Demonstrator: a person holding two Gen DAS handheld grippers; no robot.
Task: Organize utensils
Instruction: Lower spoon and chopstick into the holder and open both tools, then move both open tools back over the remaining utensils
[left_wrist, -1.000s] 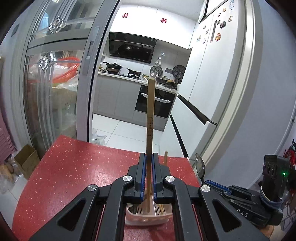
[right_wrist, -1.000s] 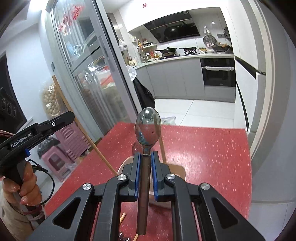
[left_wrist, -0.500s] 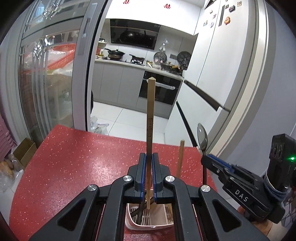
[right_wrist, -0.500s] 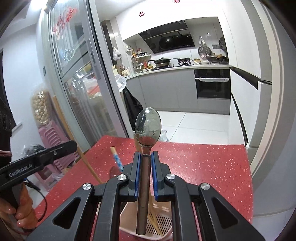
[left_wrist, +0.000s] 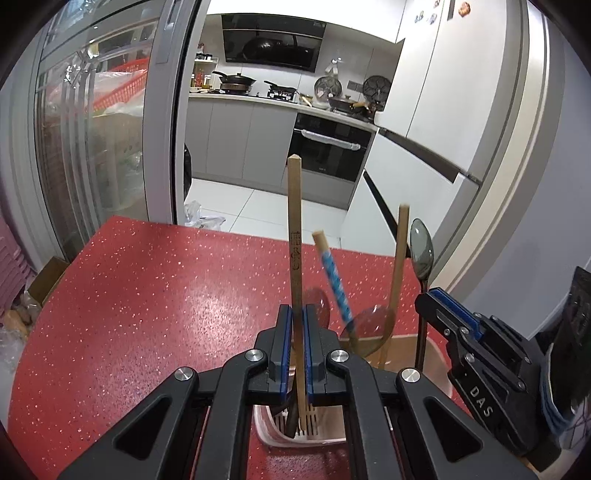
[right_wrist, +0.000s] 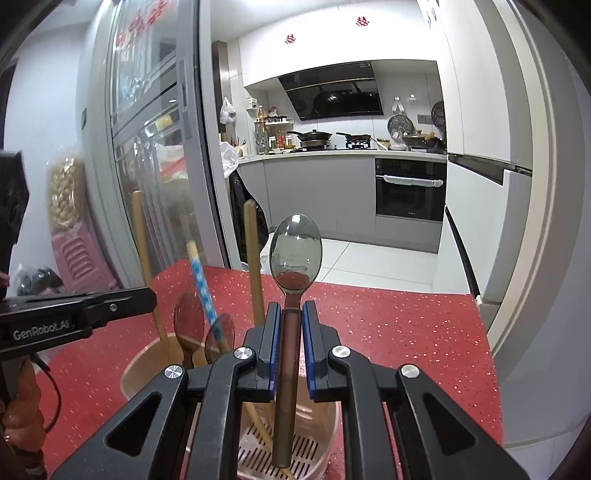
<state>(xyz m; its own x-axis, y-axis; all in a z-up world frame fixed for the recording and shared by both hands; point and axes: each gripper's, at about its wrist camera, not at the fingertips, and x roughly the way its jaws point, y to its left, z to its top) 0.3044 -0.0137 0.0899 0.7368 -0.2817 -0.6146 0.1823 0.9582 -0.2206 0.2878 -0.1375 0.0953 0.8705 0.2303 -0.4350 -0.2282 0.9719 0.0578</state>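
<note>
My left gripper (left_wrist: 298, 332) is shut on an upright wooden chopstick (left_wrist: 295, 236), its lower end inside the pink utensil holder (left_wrist: 303, 437). My right gripper (right_wrist: 291, 332) holds a grey translucent spoon (right_wrist: 295, 247) upright, bowl up, its handle end down in the same holder (right_wrist: 325, 435); the pads stand slightly apart from the handle. The holder also contains wooden chopsticks (right_wrist: 253, 258), a blue-patterned chopstick (right_wrist: 201, 284) and translucent spoons (right_wrist: 188, 317). The right gripper shows in the left wrist view (left_wrist: 450, 317), the left gripper in the right wrist view (right_wrist: 122, 306).
The holder stands on a red speckled table (left_wrist: 147, 314) near its right edge. Behind are a glass sliding door (left_wrist: 92, 147), a kitchen with an oven (left_wrist: 325, 147) and a white fridge (left_wrist: 443, 110). Pink stools (right_wrist: 77, 258) stand left of the table.
Both grippers have lowered toward the holder; the chopstick and the spoon now reach down inside it. The right gripper's pads have loosened around the spoon handle.
</note>
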